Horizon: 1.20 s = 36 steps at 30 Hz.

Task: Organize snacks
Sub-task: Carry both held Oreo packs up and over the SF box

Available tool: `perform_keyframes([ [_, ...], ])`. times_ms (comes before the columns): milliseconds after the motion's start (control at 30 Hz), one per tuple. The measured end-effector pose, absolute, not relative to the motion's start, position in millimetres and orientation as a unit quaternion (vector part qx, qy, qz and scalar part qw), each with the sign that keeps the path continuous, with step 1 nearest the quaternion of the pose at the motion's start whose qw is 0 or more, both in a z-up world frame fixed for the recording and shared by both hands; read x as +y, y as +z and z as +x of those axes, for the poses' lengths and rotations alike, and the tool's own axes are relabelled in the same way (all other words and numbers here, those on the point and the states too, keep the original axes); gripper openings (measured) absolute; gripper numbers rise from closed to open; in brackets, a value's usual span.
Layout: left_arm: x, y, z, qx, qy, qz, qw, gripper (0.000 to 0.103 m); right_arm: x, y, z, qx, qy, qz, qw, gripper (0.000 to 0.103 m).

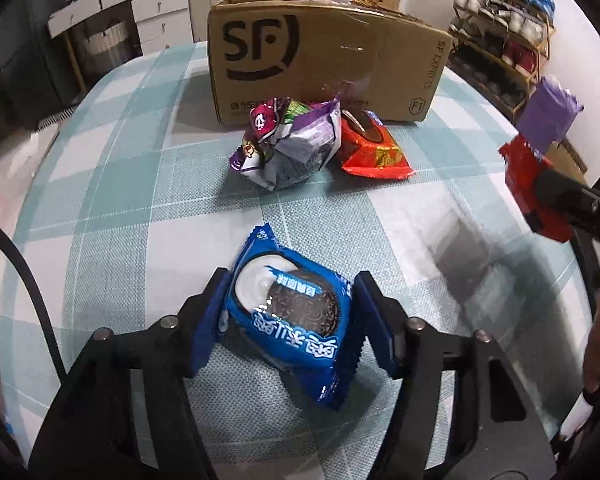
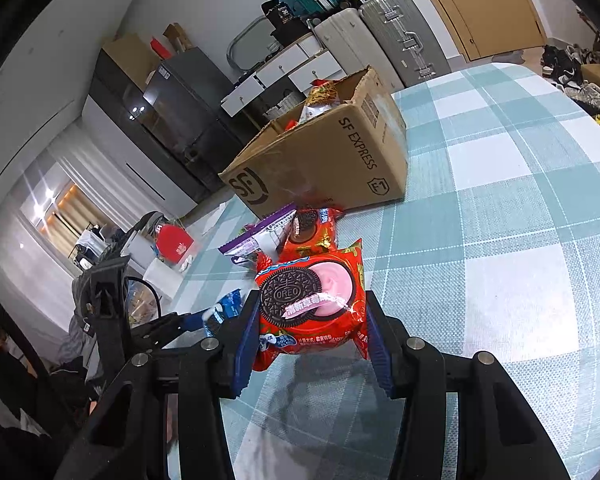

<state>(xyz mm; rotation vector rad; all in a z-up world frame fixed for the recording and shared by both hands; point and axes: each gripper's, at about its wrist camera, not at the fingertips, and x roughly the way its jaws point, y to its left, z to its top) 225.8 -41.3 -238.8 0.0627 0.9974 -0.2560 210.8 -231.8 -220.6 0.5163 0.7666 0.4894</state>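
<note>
Left tool (image 1: 290,300) clamping blue Oreo pack (image 1: 296,320), right tool (image 2: 310,320) clamping red Oreo pack (image 2: 312,300)

A teal-and-white checked tablecloth (image 1: 112,184) is covering the table. White drawer units (image 1: 148,12) are standing beyond its far edge. A shoe rack (image 1: 500,40) is holding rows of shoes at the right. Suitcases (image 2: 380,36) are standing upright beside a wooden door (image 2: 480,4). A dark glass-fronted cabinet (image 2: 168,120) is lining the wall.
</note>
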Motion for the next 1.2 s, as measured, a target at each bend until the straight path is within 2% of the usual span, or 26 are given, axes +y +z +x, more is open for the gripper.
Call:
perform_keyframes([
  [100, -33, -237, 228, 0.478, -0.122, 0.009, 0.87, 0.046, -234, -222, 211, 0.366, 0.233, 0.252, 0.865, 0.049],
  [167, -27, -237, 229, 0.477, -0.127, -0.001, 0.869, 0.043, -234, -222, 211, 0.366, 0.232, 0.251, 0.865, 0.049],
  [667, -28, -214, 215, 0.456, -0.134, 0.016, 0.88, 0.042, -228, -210, 213, 0.356, 0.241, 0.241, 0.87, 0.049],
  [1200, -12, -115, 253, 0.408, -0.17, -0.008, 0.897, 0.042, -217, -149, 234, 0.313, 0.272, 0.213, 0.885, 0.049],
])
